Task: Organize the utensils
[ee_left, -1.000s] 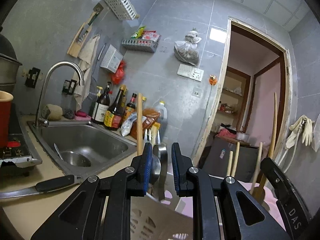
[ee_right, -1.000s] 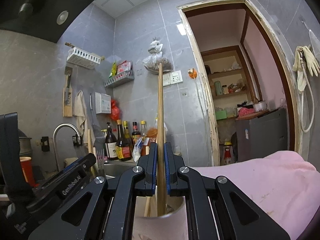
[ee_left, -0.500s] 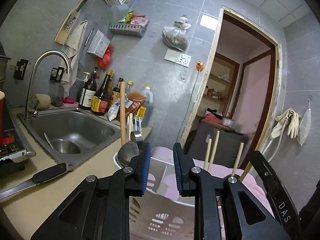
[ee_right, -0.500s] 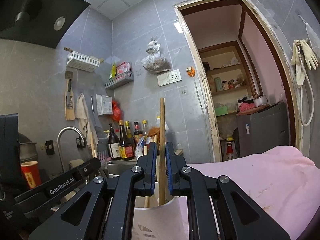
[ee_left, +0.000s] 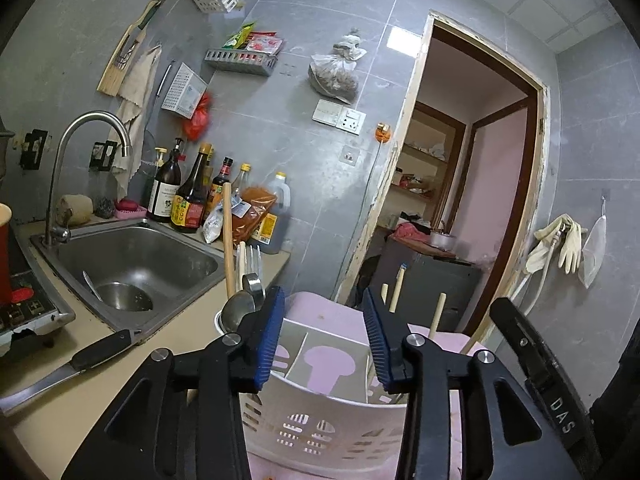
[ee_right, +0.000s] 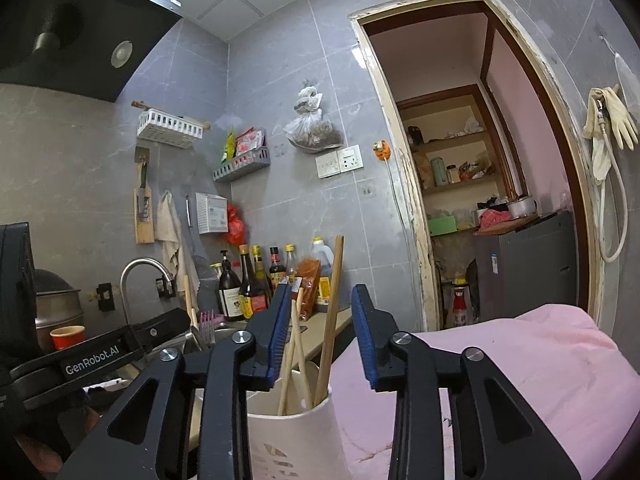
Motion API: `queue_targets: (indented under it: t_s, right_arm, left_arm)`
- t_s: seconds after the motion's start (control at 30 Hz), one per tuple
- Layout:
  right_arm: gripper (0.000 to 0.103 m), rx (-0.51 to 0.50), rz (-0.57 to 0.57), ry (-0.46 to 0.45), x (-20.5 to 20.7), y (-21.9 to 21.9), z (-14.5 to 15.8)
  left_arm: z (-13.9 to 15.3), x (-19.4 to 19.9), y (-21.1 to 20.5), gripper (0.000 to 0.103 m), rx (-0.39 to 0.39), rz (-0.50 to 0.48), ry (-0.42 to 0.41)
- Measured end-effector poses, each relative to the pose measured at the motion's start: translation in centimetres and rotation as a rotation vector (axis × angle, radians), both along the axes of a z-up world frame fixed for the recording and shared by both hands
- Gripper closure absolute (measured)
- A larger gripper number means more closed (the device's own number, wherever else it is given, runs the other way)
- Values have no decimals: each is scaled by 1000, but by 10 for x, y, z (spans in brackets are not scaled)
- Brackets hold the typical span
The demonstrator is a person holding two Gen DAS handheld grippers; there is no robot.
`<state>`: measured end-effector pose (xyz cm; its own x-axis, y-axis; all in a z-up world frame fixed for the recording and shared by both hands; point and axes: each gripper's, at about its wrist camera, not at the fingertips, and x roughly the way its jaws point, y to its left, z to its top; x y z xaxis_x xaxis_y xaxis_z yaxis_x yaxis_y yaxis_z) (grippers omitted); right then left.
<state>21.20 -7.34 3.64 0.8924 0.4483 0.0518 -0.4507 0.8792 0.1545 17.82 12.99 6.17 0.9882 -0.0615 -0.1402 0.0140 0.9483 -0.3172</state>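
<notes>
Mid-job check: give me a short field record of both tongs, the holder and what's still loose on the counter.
left tongs: opening, nothing between the pads
right tongs: opening, chopsticks stand free between the pads, not gripped
utensil holder: white, divided; chopsticks in one compartment
spoons and fork: upright in a cup beside the holder
knife: flat on the counter by the sink

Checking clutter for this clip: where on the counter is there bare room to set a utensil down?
Bare beige counter lies between the knife and the white utensil caddy, in front of the sink. Crowded: the bottles behind the sink, and the caddy's compartment holding chopsticks.
</notes>
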Motion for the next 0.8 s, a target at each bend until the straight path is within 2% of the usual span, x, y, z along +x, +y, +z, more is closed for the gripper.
queue_targets:
  t_s: [0.13, 0.3, 0.4, 0.47, 0.53, 0.67, 0.8]
  right_arm:
    - [59, 5, 1, -7, -3, -6, 3]
    - [54, -3, -6, -8, -9, -14, 5]
    - [52, -13, -13, -4, -11, -19, 6]
    - [46, -19, -21, -1, -13, -23, 6]
    - [34, -23, -27, 1, -15, -28, 6]
    - [29, -61, -51, 20, -19, -33, 7]
    - [21, -114, -77, 64, -25, -40, 8]
  left_arm:
    - [0, -1, -4, 64, 11, -9, 10]
    - [0, -4, -5, 56, 7, -20, 17]
    - [0, -7, -6, 47, 1, -27, 21]
    - [0, -9, -8, 42, -2, -33, 23]
    - [0, -10, -9, 36, -7, -39, 34]
    - [2, -12, -12, 21, 1, -44, 57]
    - [0, -15, -21, 11, 24, -93, 89]
